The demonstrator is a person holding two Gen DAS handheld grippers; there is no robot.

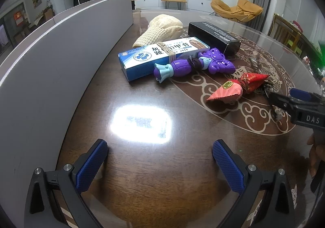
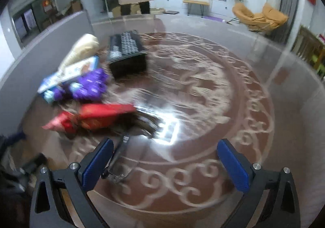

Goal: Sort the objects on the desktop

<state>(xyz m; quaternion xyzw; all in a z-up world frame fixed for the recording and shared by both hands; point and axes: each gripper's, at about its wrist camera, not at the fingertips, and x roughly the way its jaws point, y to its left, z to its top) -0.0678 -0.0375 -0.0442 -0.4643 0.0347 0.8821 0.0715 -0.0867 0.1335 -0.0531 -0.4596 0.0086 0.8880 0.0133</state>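
While the left gripper (image 1: 160, 158) hung low over the shiny brown table (image 1: 142, 167), its two blue fingers (image 1: 91, 165) stood wide apart with nothing between them. A tall grey board (image 1: 50, 61) ran along the left side. Farther back lay a small pile of things. A blue and white box (image 1: 146, 57) with a rubber band round it touched a purple toy (image 1: 193, 65) lying in front of it. Behind them sat a cream knitted thing (image 1: 162, 28) and a black box (image 1: 213, 34). A red and pink wrapped thing (image 1: 235, 87) lay to the right, near the tip of the right gripper (image 1: 284, 102) coming in from the edge.

From the right wrist, the picture was blurry. The right gripper (image 2: 164, 160) was spread wide too, holding nothing. A small clear thing (image 2: 117, 173) lay on the table just by its left finger (image 2: 97, 165). The red wrapped thing (image 2: 93, 118), purple toy (image 2: 89, 85), blue box (image 2: 71, 73) and black box (image 2: 126, 53) sat ahead to the left.
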